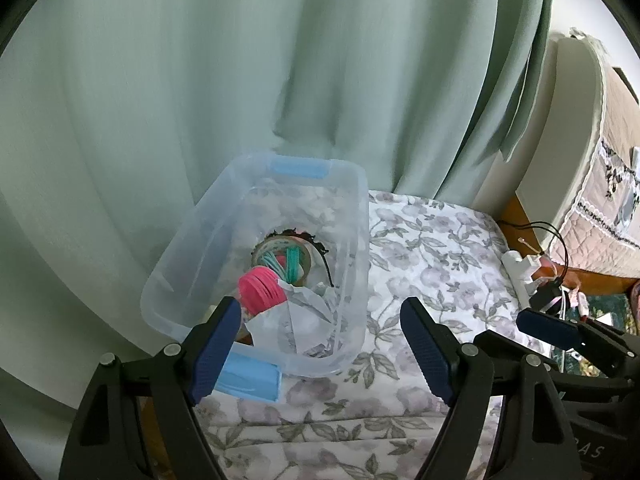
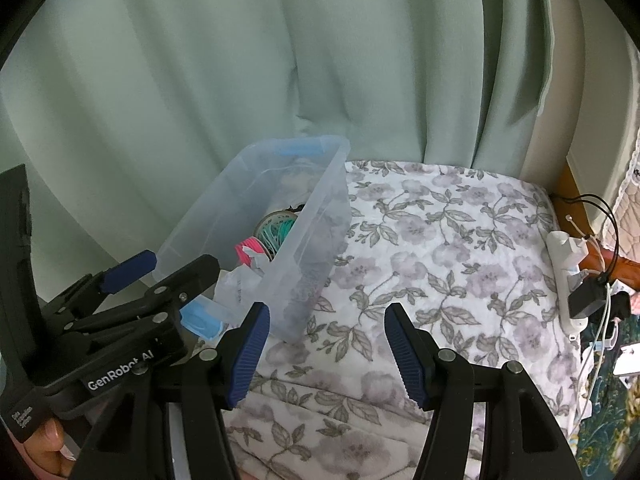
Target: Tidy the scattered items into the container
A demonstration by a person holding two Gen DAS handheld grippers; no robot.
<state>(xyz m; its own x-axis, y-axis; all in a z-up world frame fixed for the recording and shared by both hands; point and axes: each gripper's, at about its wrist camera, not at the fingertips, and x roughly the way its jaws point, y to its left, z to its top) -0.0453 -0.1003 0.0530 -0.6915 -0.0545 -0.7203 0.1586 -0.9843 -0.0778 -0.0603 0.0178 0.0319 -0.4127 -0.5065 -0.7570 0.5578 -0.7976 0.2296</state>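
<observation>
Release step, apparently done: left claw [image 1: 320, 344], spread and empty, hangs over the container [image 1: 360, 208] at 10 o'clock on the bed [image 1: 432, 248], items [image 1: 260, 286] inside. Right claw [image 2: 324, 352] is likewise spread, empty. No strays visible; next, withdraw.

The left gripper [image 1: 320, 344] fills the bottom of its own view, pointing downward, its blue-padded jaws spread wide with nothing pressed between them. The right gripper [image 2: 326, 352] sits low in its frame, jaws apart and empty. A hand [image 2: 48, 450] grips the left tool at lower left.
</observation>
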